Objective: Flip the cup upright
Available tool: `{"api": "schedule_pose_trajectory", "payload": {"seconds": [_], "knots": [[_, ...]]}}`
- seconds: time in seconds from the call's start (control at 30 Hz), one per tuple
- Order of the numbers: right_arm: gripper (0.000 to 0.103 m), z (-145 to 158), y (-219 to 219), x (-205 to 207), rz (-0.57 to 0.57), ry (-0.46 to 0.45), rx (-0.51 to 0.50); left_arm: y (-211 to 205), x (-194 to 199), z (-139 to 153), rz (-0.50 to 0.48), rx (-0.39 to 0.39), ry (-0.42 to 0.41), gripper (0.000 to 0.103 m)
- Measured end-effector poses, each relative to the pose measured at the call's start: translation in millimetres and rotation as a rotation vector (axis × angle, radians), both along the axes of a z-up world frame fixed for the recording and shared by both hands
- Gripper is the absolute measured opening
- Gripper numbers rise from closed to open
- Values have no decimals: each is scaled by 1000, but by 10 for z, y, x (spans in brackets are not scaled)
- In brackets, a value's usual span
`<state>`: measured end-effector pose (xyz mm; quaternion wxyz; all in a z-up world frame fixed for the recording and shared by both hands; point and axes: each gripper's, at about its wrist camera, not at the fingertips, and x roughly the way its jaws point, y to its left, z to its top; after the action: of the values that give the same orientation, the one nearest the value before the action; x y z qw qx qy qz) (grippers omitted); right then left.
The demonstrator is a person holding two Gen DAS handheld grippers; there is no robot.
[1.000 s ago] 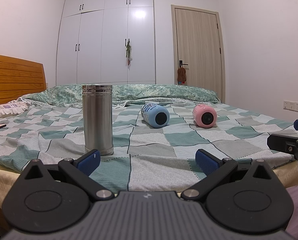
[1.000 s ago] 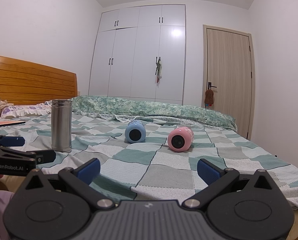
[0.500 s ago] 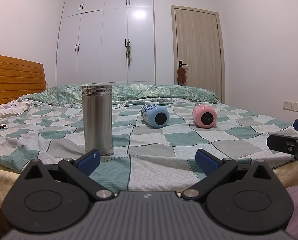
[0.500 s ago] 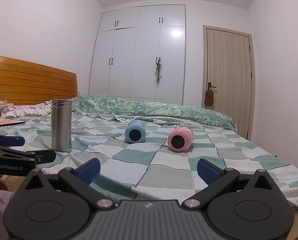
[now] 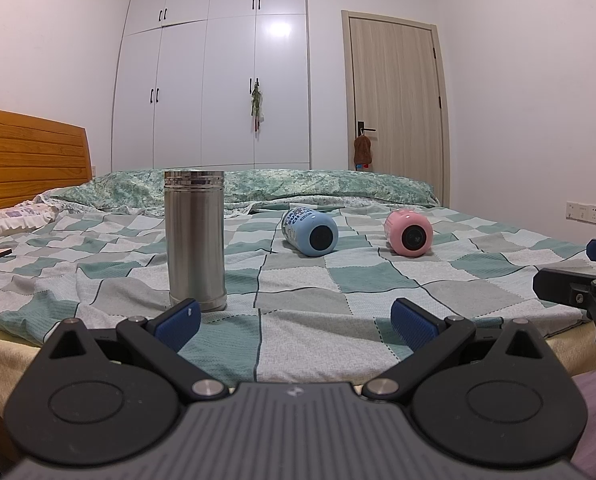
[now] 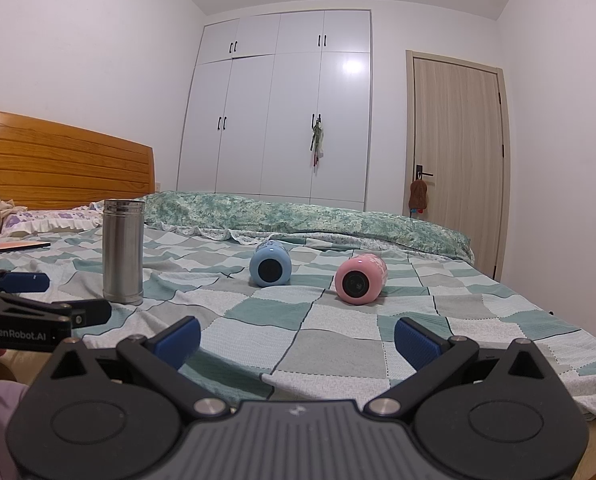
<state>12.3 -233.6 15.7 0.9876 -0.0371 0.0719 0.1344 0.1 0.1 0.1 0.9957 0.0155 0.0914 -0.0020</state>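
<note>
A blue cup [image 5: 310,232] [image 6: 269,263] and a pink cup [image 5: 408,232] [image 6: 360,285] lie on their sides on the checked bedspread [image 5: 338,280], bases toward me. A steel cup [image 5: 195,240] [image 6: 123,251] stands upright to their left. My left gripper [image 5: 295,320] is open and empty at the bed's near edge, just right of the steel cup. My right gripper [image 6: 298,336] is open and empty, near the bed's edge in front of the lying cups. Each gripper shows at the edge of the other's view.
A wooden headboard [image 6: 57,164] and pillows [image 6: 49,216] are at the left. A folded green quilt [image 6: 306,216] lies along the far side. A flat pink item [image 6: 21,245] lies at the left. Wardrobe [image 5: 217,80] and door [image 5: 394,108] stand behind.
</note>
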Motion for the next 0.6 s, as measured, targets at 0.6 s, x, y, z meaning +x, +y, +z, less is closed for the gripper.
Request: {"api": "schedule_pose_trajectory", "payload": {"seconds": [0.6], "knots": [[103, 72, -42, 33, 25, 31, 24, -45, 95, 51, -37, 17, 49, 103]]}}
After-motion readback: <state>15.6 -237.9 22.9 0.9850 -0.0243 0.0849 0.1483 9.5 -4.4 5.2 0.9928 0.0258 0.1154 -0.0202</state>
